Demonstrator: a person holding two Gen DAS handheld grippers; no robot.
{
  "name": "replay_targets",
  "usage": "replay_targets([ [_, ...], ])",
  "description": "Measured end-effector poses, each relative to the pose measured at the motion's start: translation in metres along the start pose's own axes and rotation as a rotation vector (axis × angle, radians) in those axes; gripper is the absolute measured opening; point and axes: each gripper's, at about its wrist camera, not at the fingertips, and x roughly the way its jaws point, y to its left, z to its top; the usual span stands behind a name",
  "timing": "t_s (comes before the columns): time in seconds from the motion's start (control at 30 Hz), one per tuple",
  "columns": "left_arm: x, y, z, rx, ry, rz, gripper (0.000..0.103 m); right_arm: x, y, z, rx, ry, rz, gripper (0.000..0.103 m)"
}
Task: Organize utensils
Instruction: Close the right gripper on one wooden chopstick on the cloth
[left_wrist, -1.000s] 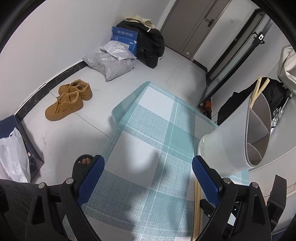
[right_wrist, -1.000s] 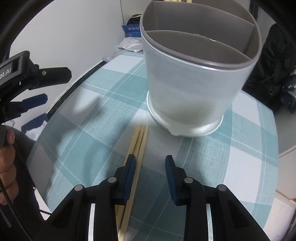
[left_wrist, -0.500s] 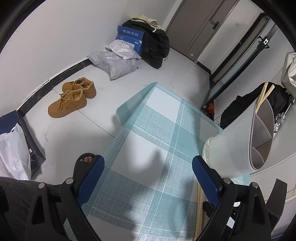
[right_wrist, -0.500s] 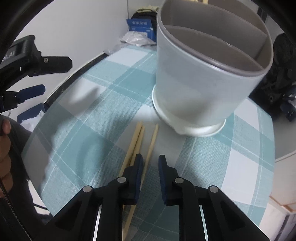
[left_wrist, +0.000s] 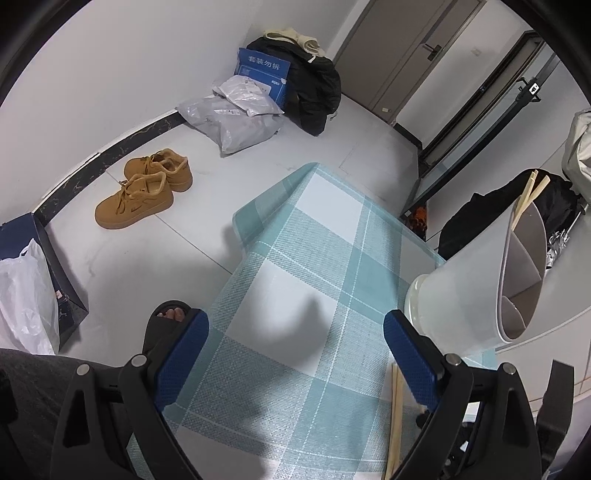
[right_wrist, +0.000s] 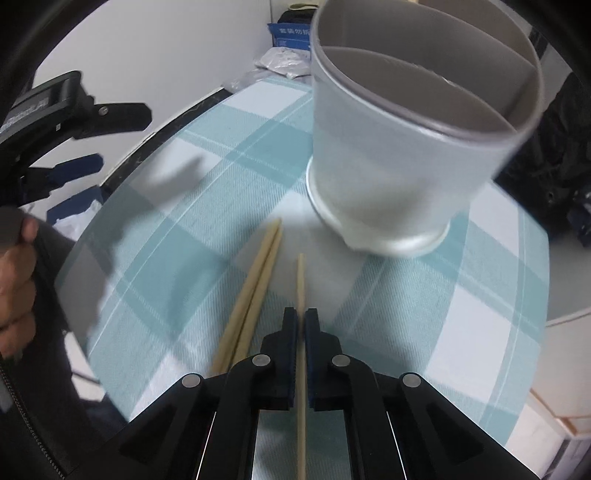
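Right claw (right_wrist: 300, 318) has just been closing onto one chopstick (right_wrist: 300, 280) before the holder (right_wrist: 406, 155) (pair (right_wrist: 255, 284) stays benched); lift level. Left claw (left_wrist: 295, 332) gapes, empty.

Utensil holder (right_wrist: 406, 155) top rim cut off by frame edge, outline motion-blurred. Loose chopsticks (right_wrist: 247, 295) pass under gripper body; near ends hidden. Holder floor not visible.

White walls (left_wrist: 110, 66), pale floor (left_wrist: 166, 266), grey door (left_wrist: 413, 55).

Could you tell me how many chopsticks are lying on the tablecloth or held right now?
3: one chopstick clamped in the right gripper, and a pair lying beside it. Others stand in the holder.
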Motion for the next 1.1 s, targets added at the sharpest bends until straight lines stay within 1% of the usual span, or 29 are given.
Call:
replay_targets([
  [0.07,0.001,-0.001,0.000,0.001,0.001,0.000,0.093,0.002,-0.002,-0.004,0.006,0.013,0.003,0.003],
  [0.13,0.001,-0.001,0.000,0.002,0.003,0.001,0.093,0.003,-0.003,-0.004,0.015,0.002,0.012,0.005],
  [0.3,0.001,0.000,-0.002,0.014,0.001,0.019,0.093,0.009,0.005,0.011,-0.015,-0.016,-0.007,0.007],
  [0.4,0.002,-0.002,-0.004,0.039,-0.010,0.049,0.093,0.013,0.010,0.022,-0.032,-0.034,-0.011,0.009],
  [0.43,0.002,-0.002,-0.005,0.053,-0.020,0.065,0.093,0.014,0.012,0.024,-0.038,-0.036,-0.008,0.008],
  [0.47,0.002,-0.003,-0.005,0.062,-0.026,0.073,0.093,0.015,0.012,0.026,-0.045,-0.037,-0.002,0.005],
  [0.5,0.002,-0.003,-0.005,0.069,-0.029,0.072,0.093,0.015,0.011,0.027,-0.047,-0.038,0.009,0.003],
  [0.57,0.005,-0.006,-0.008,0.088,-0.017,0.067,0.093,0.017,0.004,0.021,-0.031,-0.047,0.029,0.003],
  [0.67,0.008,-0.011,-0.013,0.120,0.019,0.055,0.093,0.000,-0.022,0.009,0.053,-0.103,0.061,0.003],
  [0.7,0.010,-0.015,-0.018,0.138,0.046,0.043,0.093,-0.009,-0.030,0.005,0.088,-0.129,0.078,0.003],
  [0.77,0.013,-0.021,-0.027,0.170,0.098,0.022,0.093,-0.025,-0.049,-0.002,0.166,-0.198,0.110,0.003],
  [0.87,0.014,-0.036,-0.043,0.234,0.149,0.015,0.093,-0.047,-0.079,-0.014,0.291,-0.305,0.160,0.003],
  [1.0,0.013,-0.056,-0.058,0.331,0.175,0.031,0.093,-0.060,-0.117,-0.029,0.483,-0.411,0.267,0.003],
  [1.1,0.014,-0.064,-0.064,0.384,0.182,0.049,0.093,-0.064,-0.130,-0.039,0.552,-0.476,0.318,0.003],
])
